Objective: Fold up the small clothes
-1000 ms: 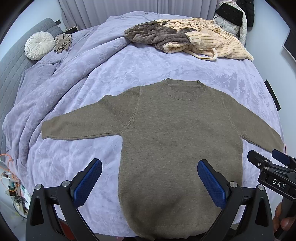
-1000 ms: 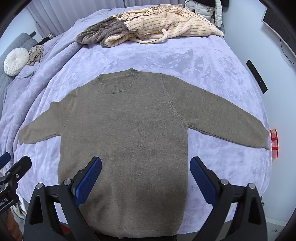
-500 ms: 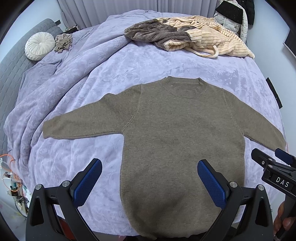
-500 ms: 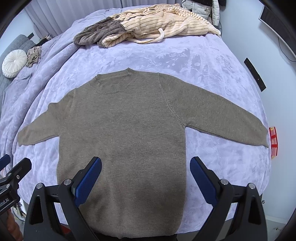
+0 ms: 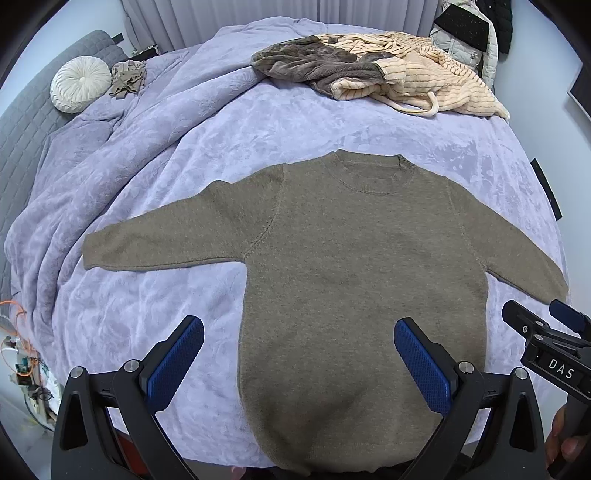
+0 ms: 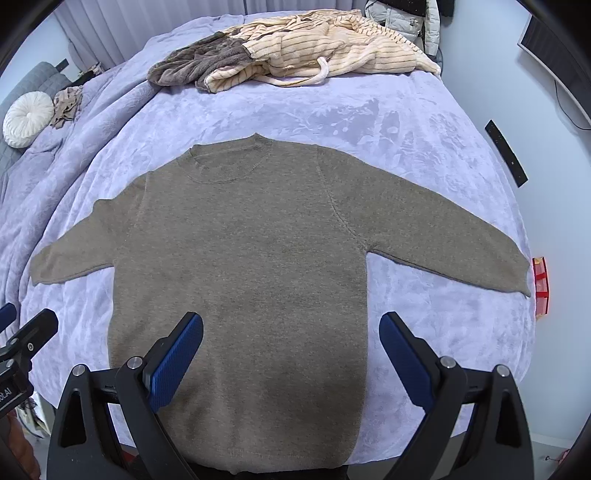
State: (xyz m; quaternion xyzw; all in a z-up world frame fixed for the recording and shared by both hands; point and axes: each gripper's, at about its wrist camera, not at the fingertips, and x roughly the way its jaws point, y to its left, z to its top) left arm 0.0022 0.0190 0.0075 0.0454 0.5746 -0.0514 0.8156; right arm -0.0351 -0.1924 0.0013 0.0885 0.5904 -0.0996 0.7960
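Olive knit sweater lies flat, sleeves spread; each hand-held gripper gapes wide, empty.

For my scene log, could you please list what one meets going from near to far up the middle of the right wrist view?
Right claw, open → brown sweater lying flat → bare lilac bedspread → heap of cream striped and grey fleece clothes → curtain.
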